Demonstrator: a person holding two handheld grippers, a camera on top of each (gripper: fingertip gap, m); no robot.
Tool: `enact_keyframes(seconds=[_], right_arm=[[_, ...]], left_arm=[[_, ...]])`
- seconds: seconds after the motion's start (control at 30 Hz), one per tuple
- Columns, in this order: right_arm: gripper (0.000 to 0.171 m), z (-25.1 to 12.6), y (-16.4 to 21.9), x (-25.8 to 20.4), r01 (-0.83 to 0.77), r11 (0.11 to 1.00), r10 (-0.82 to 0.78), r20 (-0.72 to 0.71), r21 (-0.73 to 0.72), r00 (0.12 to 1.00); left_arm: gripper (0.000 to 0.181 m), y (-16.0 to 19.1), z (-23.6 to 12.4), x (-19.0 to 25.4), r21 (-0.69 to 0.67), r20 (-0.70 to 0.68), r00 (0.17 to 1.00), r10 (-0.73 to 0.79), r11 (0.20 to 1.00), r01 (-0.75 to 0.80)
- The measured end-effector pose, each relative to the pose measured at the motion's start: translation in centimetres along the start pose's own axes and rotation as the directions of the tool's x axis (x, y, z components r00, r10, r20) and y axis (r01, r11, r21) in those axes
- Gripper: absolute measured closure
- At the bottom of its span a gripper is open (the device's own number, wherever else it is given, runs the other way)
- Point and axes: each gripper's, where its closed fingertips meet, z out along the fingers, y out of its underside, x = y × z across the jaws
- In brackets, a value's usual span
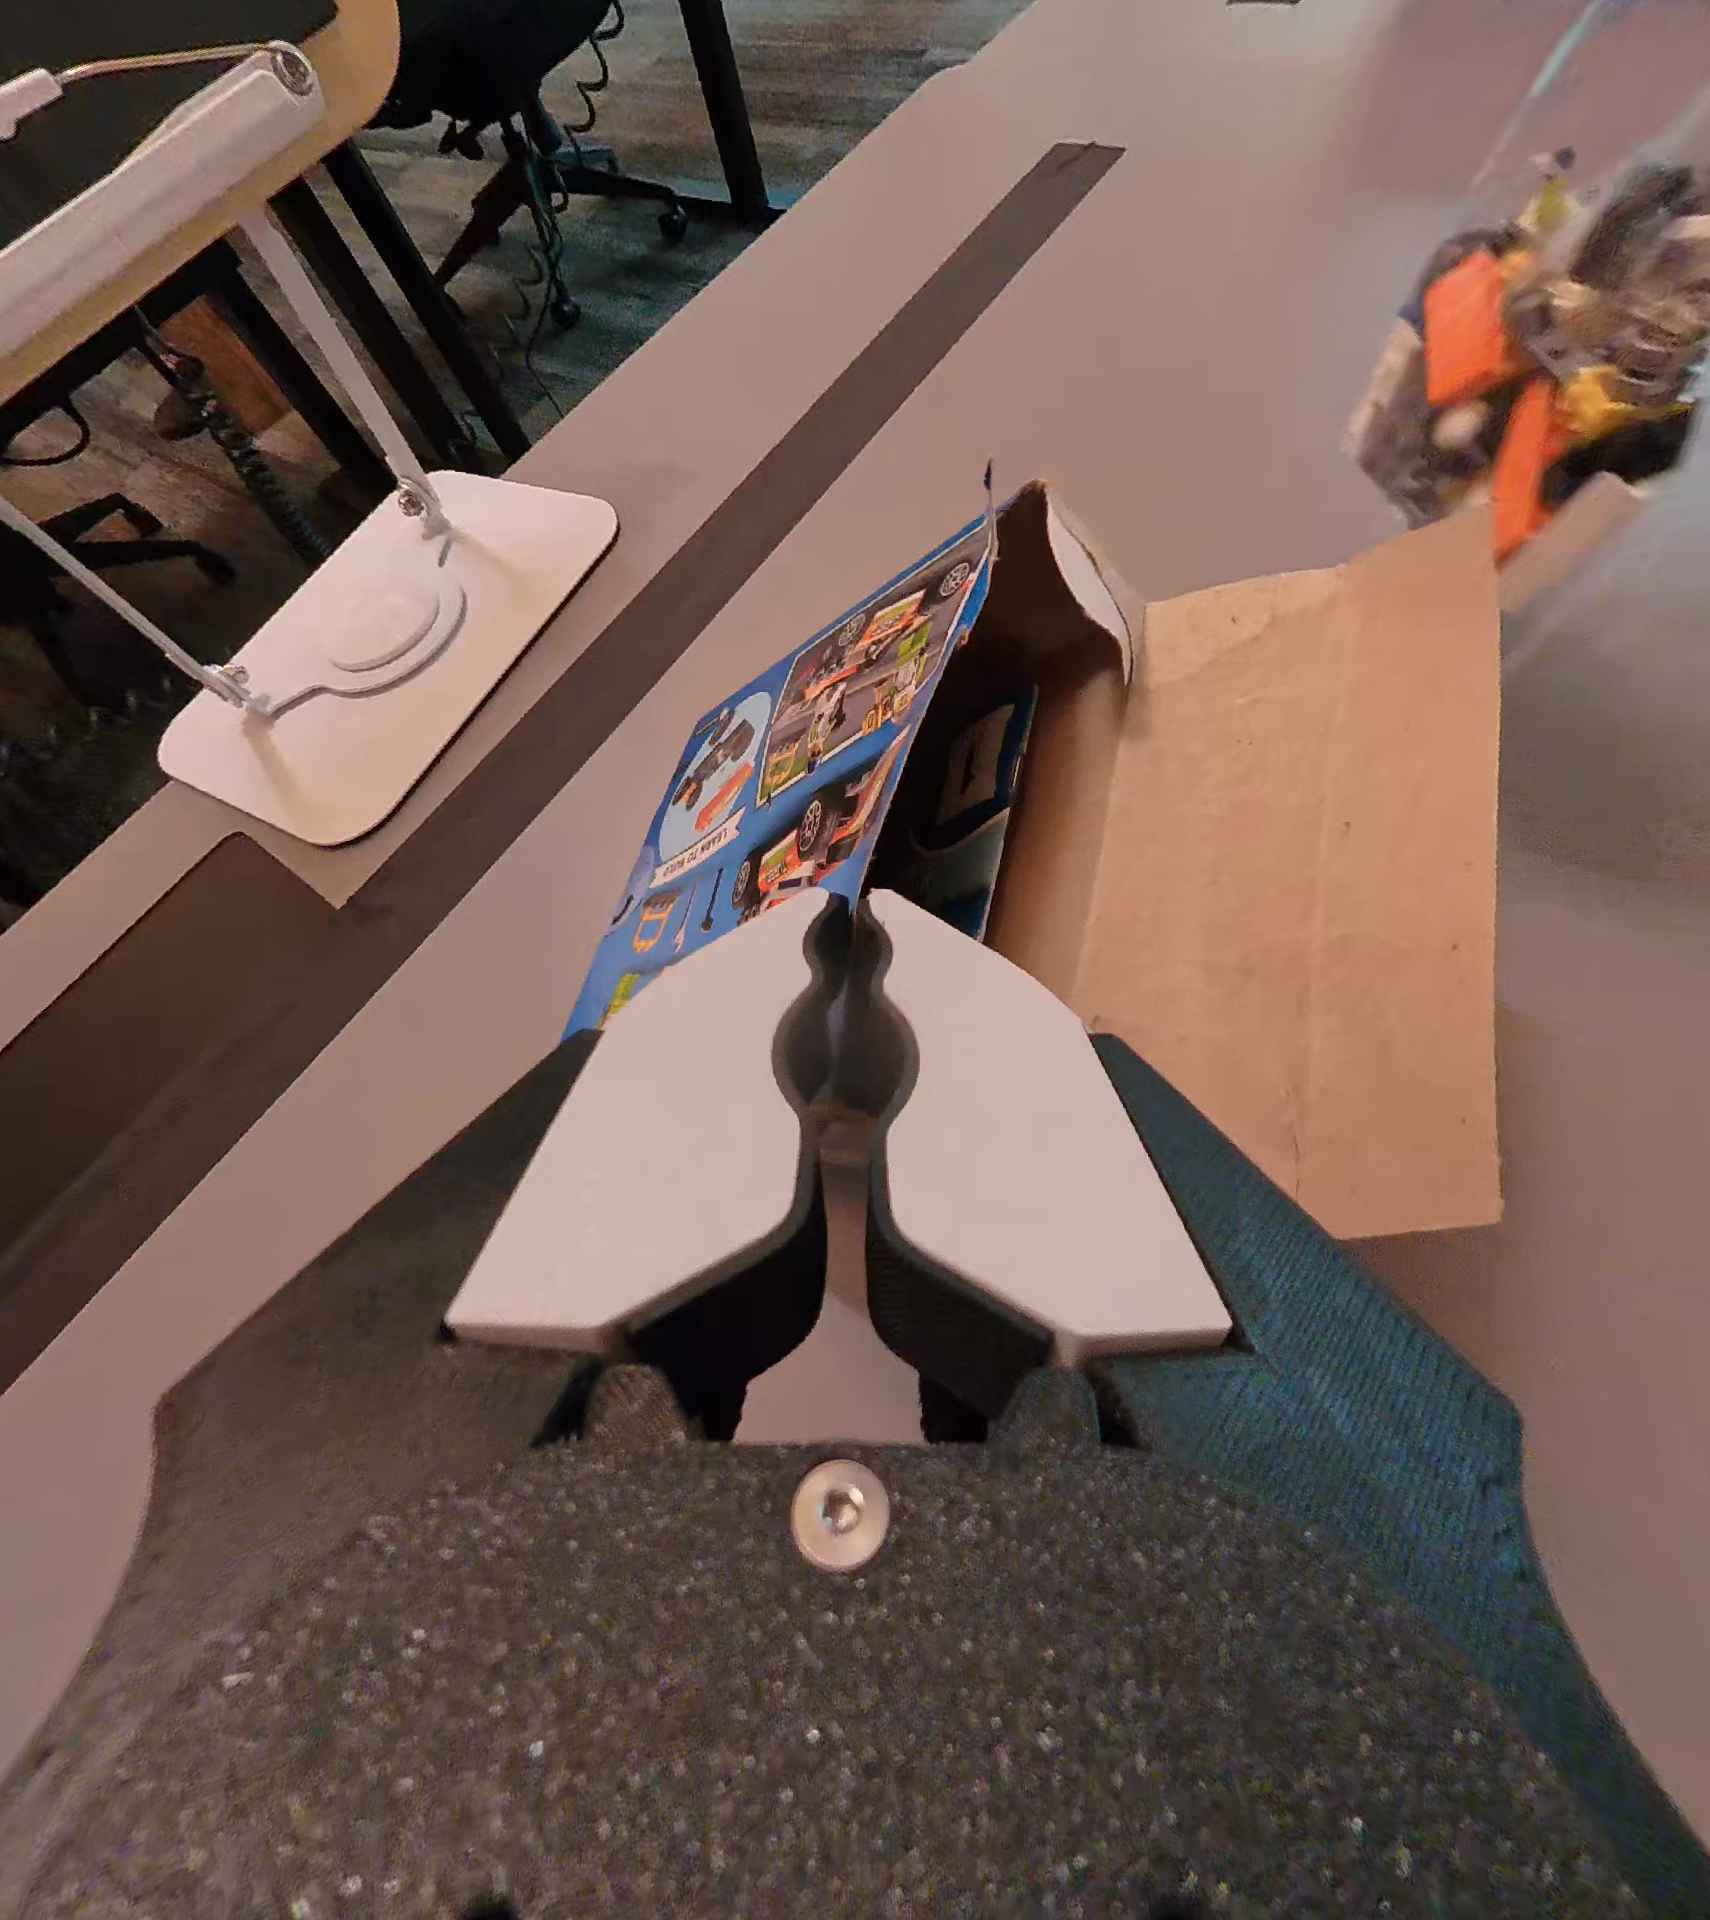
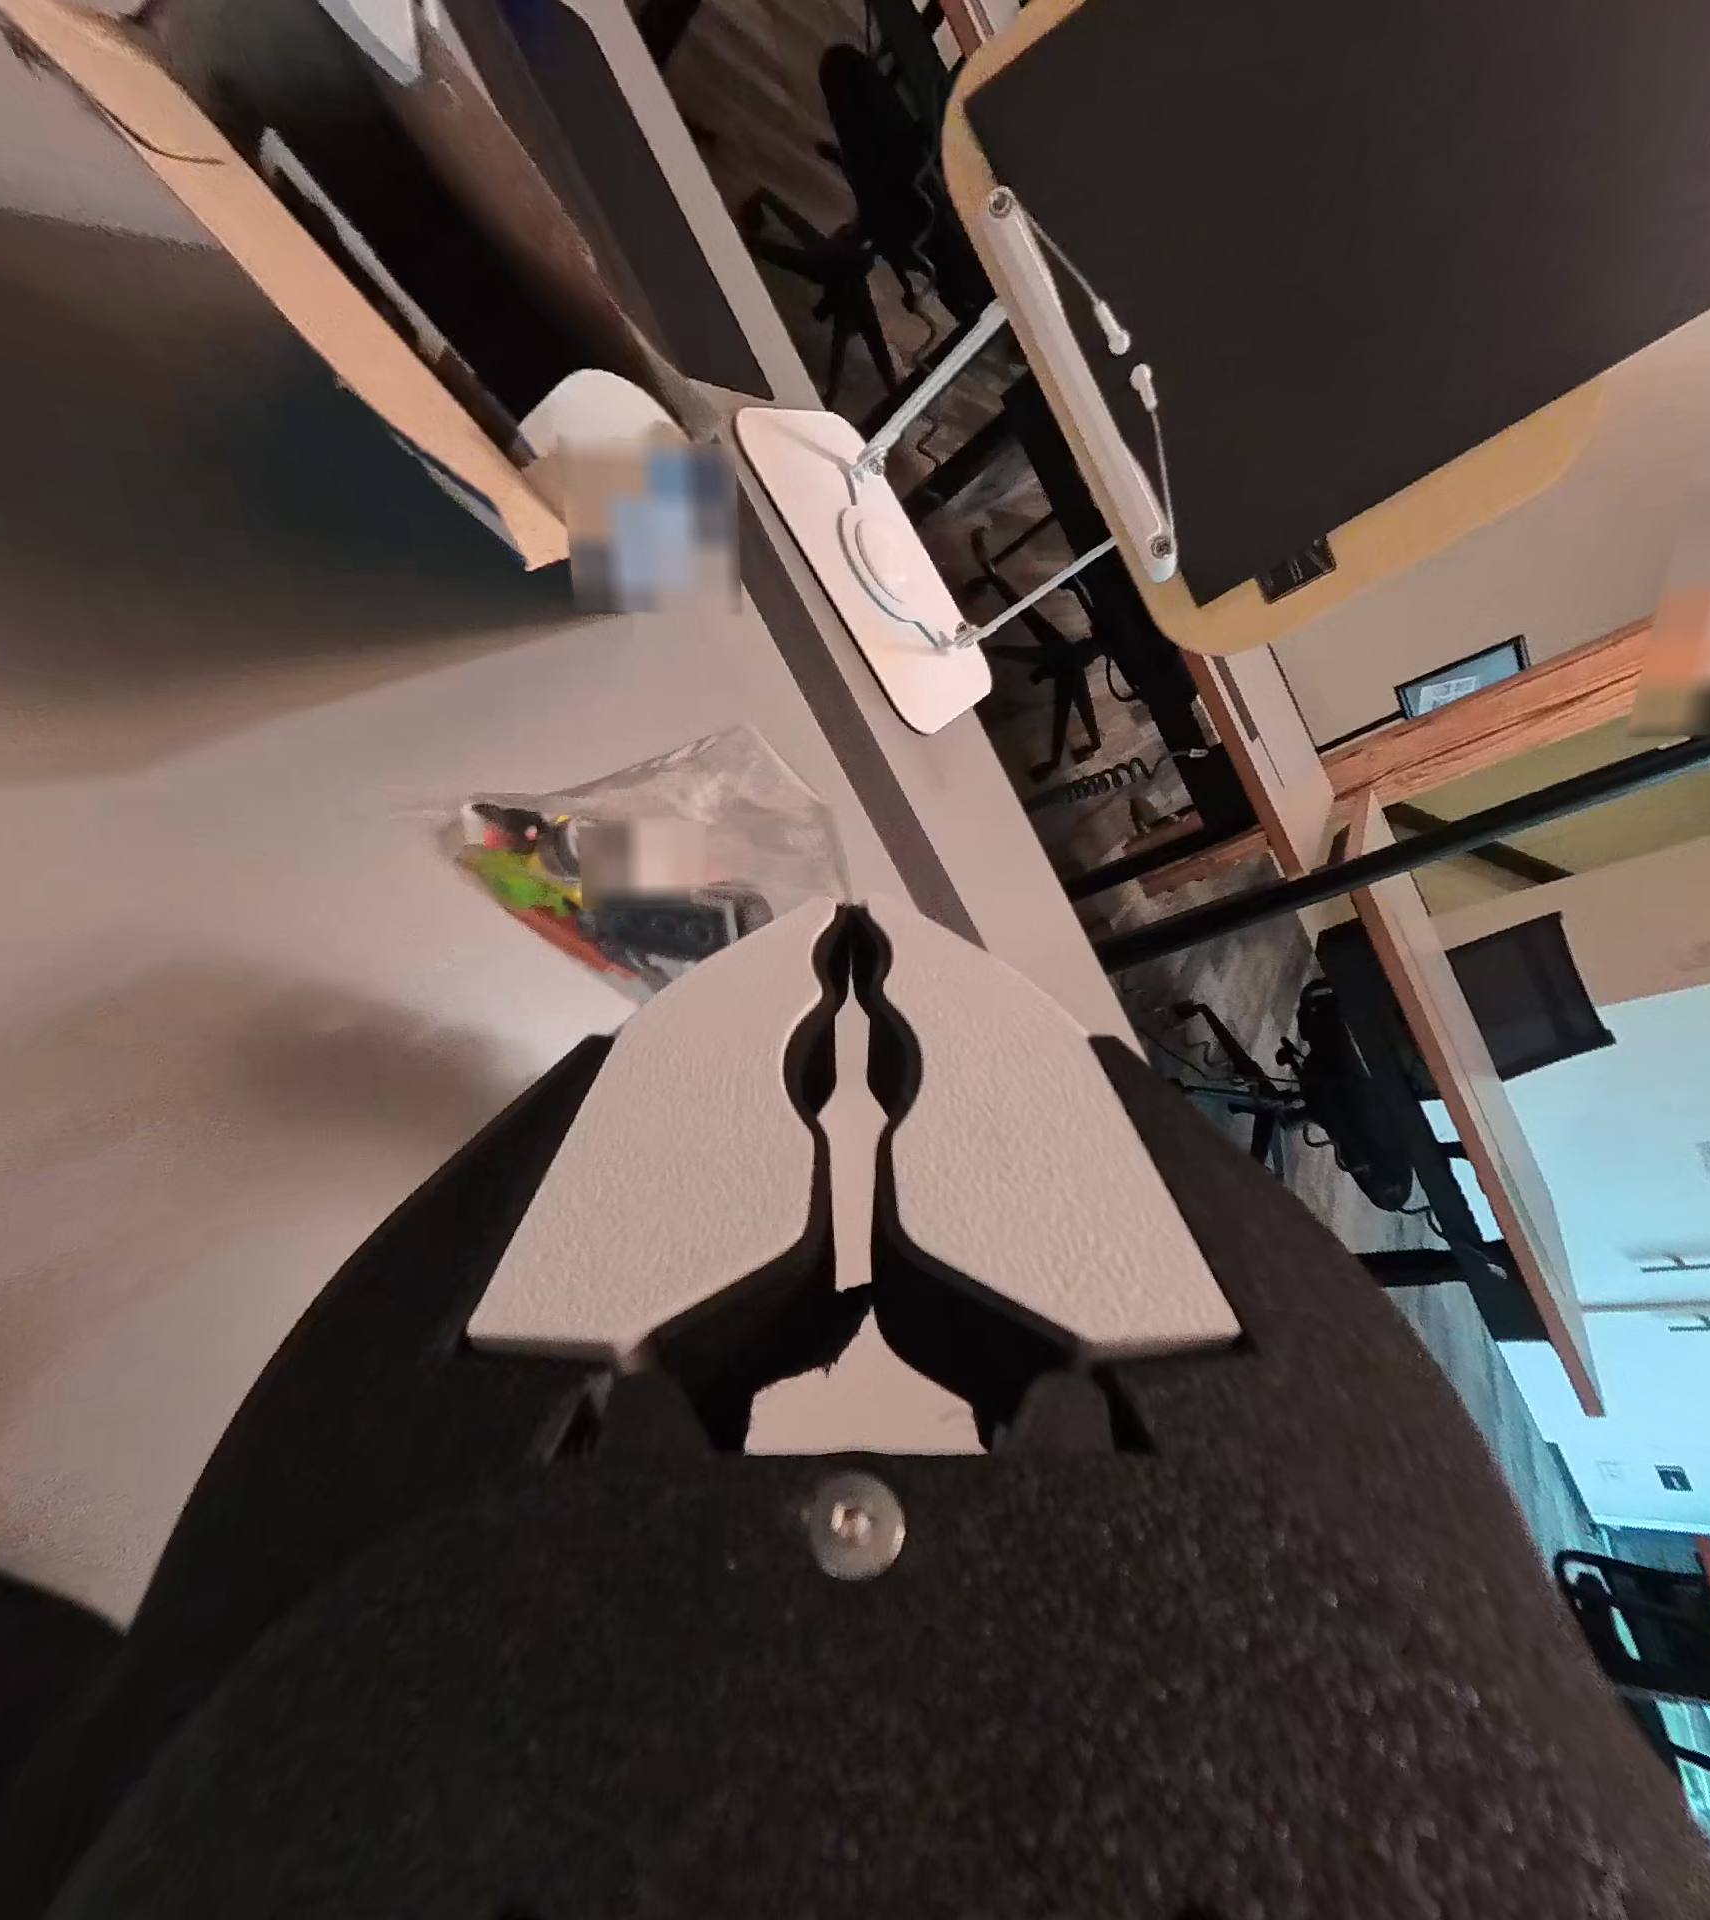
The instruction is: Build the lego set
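Left tongs (image 1: pixel 853 914) are pinched on the box (image 1: pixel 1287 831) flap, right tongs (image 2: pixel 846 920) pressed together, bag (image 2: pixel 664 852) lying just ahead on the surface (image 2: pixel 207 935).

Opened box (image 1: pixel 1298 894) and stand base (image 1: pixel 383 665) flank a bare table (image 1: pixel 1609 1351).

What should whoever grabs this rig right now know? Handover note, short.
Left gripper: shut on the flap of the lego box, holding it open on the table.
Right gripper: shut, nothing visibly held; whether it touches the bag in front is unclear.
Bags of pieces: one beyond the box, blurred; another ahead of the right gripper.
Done: box opened, bags out.
Left: open bags, build everything.
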Motion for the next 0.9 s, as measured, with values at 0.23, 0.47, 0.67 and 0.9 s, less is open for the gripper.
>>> enact_keyframes(seconds=[0.23, 0.47, 0.67, 0.9], right_arm=[[0.171, 3.8, -0.1, 1.6, -0.049, 0.999, 0.050, 0.033, -0.010, 0.998], [0.171, 7.8, -0.8, 3.5, -0.112, 0.993, 0.115, 0.097, -0.038, 0.989], [0.171, 11.5, -3.4, 4.4, -0.107, 0.992, 0.116, 0.149, -0.069, 0.982], [0.171, 15.8, -9.3, 2.0, -0.039, 0.991, 0.075, 0.299, -0.124, 0.951]], left_arm=[[0.180, 0.4, -0.2, 0.5, -0.009, -0.003, 1.000, 0.015, 1.000, -0.015], [0.180, 1.3, -0.3, 3.0, -0.039, -0.048, 0.996, 0.079, 0.996, -0.081], [0.180, 1.4, -0.1, 7.4, -0.057, -0.134, 0.977, 0.167, 0.983, -0.176], [0.180, 1.4, 0.7, 13.0, -0.016, -0.216, 0.938, 0.272, 0.959, -0.282]])
